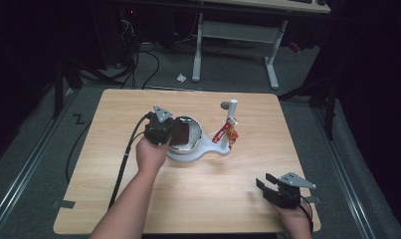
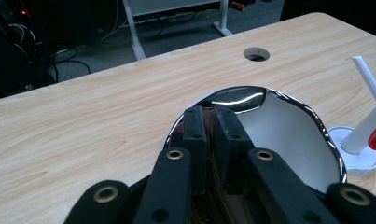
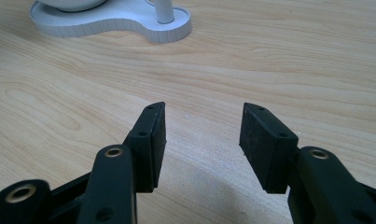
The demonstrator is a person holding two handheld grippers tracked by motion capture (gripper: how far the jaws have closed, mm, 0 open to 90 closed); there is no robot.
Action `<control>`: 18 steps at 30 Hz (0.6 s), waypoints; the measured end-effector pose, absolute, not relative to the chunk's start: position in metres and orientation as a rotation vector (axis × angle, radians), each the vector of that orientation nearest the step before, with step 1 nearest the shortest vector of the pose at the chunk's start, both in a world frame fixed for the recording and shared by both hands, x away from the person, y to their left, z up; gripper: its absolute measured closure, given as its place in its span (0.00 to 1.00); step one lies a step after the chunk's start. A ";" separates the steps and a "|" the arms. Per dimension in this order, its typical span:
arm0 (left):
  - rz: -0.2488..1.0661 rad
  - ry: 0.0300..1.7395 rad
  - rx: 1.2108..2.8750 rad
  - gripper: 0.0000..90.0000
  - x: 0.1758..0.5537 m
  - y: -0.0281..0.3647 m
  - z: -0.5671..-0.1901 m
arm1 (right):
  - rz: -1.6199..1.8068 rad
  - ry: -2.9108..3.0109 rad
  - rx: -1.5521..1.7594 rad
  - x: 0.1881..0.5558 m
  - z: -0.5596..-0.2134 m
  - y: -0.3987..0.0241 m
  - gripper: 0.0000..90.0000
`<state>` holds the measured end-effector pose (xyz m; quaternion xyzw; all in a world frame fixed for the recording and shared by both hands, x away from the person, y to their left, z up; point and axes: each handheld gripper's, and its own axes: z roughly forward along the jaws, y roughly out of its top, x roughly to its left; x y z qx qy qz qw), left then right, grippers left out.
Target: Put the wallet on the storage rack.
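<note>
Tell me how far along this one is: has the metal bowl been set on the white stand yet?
Looks done: the metal bowl sits on the white stand. In hand: the left gripper has its fingers astride the bowl's rim, close together; whether they press it I cannot tell. Left: probably letting go and drawing back. The right gripper is open above the table, apart.

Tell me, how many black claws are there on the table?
2. The left claw is at the shiny metal bowl in the middle of the table, closed over its rim. The right claw rests open near the table's front right corner.
</note>
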<state>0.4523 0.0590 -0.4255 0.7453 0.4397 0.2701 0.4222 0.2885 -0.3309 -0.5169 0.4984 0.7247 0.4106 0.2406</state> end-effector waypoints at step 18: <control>0.560 1.065 1.792 0.58 0.441 0.083 -0.417 | 1.115 1.996 1.363 0.289 -0.519 -0.329 0.57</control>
